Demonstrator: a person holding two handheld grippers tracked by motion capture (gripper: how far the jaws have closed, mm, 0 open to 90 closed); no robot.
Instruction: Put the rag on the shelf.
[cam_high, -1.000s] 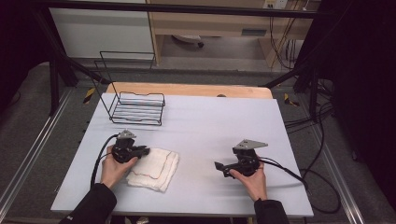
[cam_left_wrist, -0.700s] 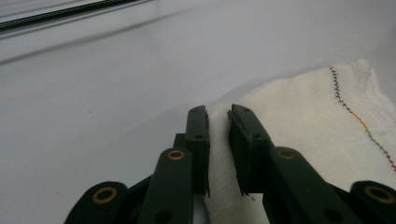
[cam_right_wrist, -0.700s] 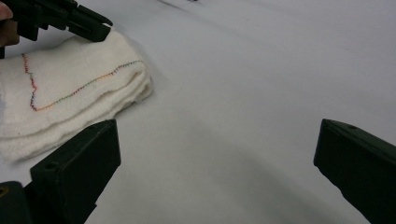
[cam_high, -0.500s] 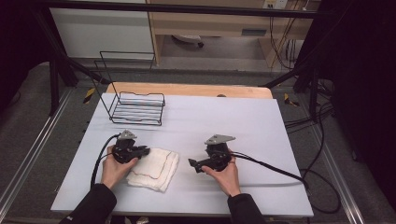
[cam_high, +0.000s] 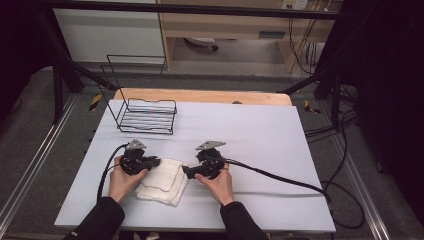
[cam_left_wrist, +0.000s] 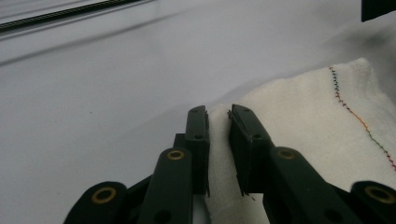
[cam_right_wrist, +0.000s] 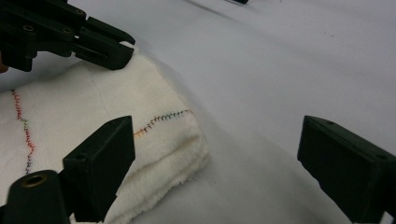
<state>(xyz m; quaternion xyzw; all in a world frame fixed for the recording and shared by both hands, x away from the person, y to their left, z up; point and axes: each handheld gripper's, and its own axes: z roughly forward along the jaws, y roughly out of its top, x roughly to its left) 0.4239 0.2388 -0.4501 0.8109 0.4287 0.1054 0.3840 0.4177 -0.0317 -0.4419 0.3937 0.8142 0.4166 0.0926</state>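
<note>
A folded white towel (cam_high: 162, 182) with coloured stitching lies on the table's near left part. My left gripper (cam_high: 156, 162) is shut on the towel's far left corner; in the left gripper view the cloth (cam_left_wrist: 317, 121) is pinched between the two jaws of the left gripper (cam_left_wrist: 218, 114). My right gripper (cam_high: 186, 171) stands open at the towel's right edge, and its jaws have just been closing a little. In the right gripper view the right gripper (cam_right_wrist: 217, 140) has the towel's corner (cam_right_wrist: 93, 107) by one jaw, unpressed. The left gripper (cam_right_wrist: 102, 46) holds the far corner.
A black wire basket (cam_high: 147, 117) stands at the far left of the white table (cam_high: 260, 130). A wooden board (cam_high: 200, 96) runs along the far edge. The right gripper's cable (cam_high: 280, 177) trails across the table to the right.
My right gripper has moved left across the table to the towel's right edge. The left gripper and the towel have stayed in place.
</note>
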